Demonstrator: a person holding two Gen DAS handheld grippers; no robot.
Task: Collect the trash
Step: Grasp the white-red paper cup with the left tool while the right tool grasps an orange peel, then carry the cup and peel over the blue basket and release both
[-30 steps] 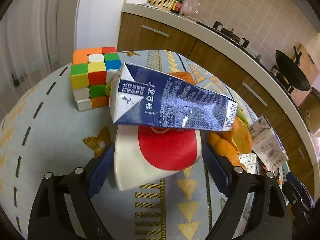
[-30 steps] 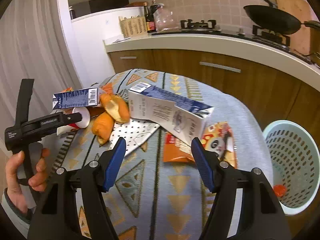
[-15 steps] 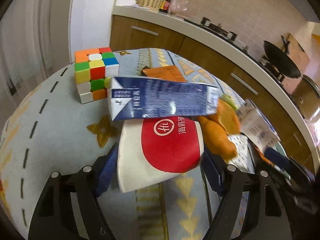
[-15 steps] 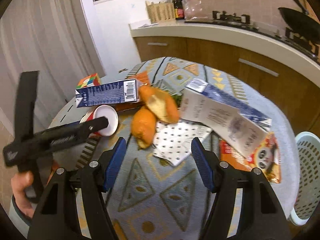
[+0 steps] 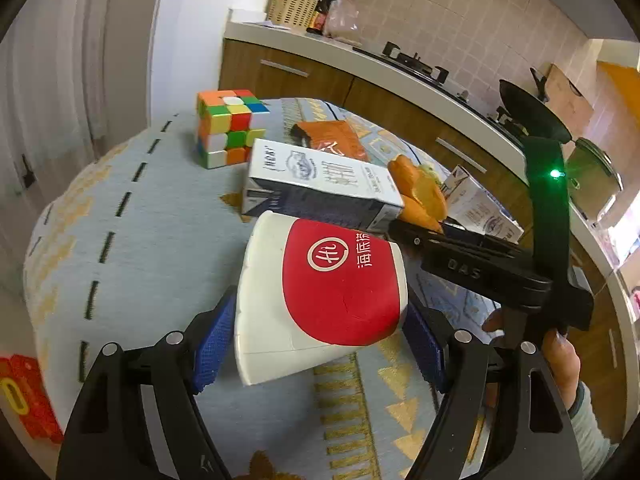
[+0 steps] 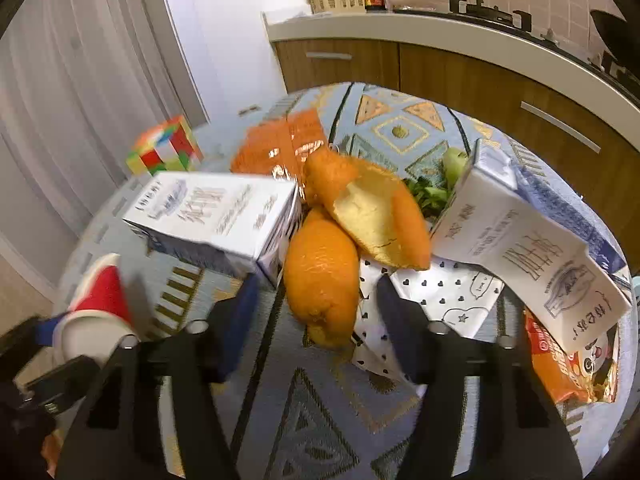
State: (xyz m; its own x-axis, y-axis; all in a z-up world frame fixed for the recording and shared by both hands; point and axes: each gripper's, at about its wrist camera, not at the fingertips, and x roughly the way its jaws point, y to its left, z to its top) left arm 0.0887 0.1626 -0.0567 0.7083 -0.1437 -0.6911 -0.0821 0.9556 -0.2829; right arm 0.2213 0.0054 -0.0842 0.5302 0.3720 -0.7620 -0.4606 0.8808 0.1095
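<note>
— Two grippers over the table; what has each got?

— Nearest, the left gripper [image 5: 318, 336] has its blue pads pressed on the sides of a white paper cup with a red label [image 5: 320, 300], holding it tilted. The right gripper [image 6: 316, 312] is closing around a lumpy orange peel [image 6: 322, 276], pads not yet touching it.

— What crowds that peel?

— A white-and-blue milk carton [image 6: 216, 216] lies touching its left; a second peel piece [image 6: 372, 216] leans over it, a heart-printed white wrapper [image 6: 432, 300] lies beneath, and another carton [image 6: 532, 248] sits to the right over an orange snack bag [image 6: 560, 364].

— And farther off?

— A multicoloured puzzle cube [image 5: 228, 132] on the round table's patterned blue-grey cloth [image 5: 132, 248], then wooden kitchen cabinets [image 6: 460, 76] under a pale counter.
</note>
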